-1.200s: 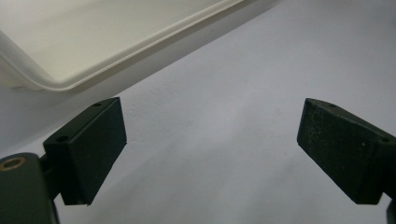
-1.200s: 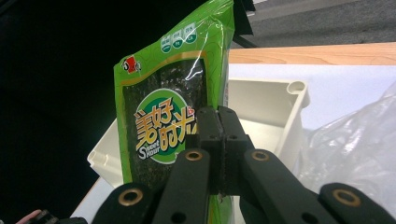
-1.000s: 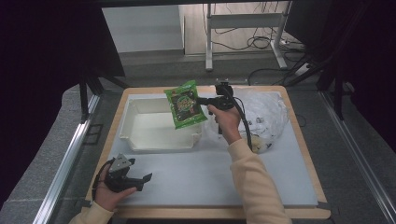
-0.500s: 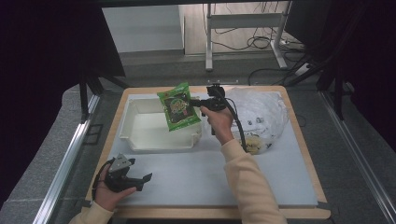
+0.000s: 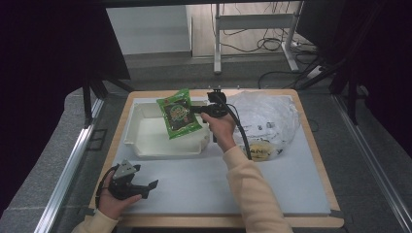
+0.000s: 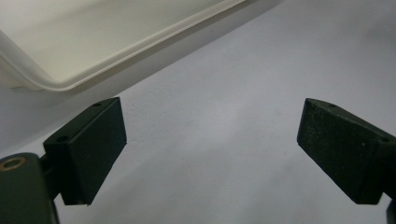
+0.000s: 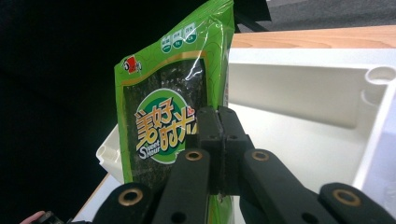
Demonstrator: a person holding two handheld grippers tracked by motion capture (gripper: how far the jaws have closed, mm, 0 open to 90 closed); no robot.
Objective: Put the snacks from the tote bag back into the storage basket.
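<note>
Over the white plastic tray at the far left of the table, my right gripper held a green foil snack packet with a dark window and a round green label. Its jaws were pressed fully together on the packet's edge; in the right gripper view the two black jaws met flat against each other in front of the packet, with the foil pinched between them. The packet hung clear of the tray, tilted, its top corner leaning toward the far side of the table. The tray lay beneath and beyond it, and I could see nothing in the part of its floor that showed.

Just to the right of my right hand sat a crumpled clear plastic bag with printed lettering and something yellow showing through near its front. The bag rested on the pale grey mat that covered the wooden tabletop.

At the near left corner of the mat, my left gripper lay low in my left hand, its jaws pointing toward the right side of the table. They stood wide apart with nothing between them; in the left gripper view the two black pads framed bare grey mat, with the rounded rim of the tray just beyond them. This gripper was well apart from the packet.
</note>
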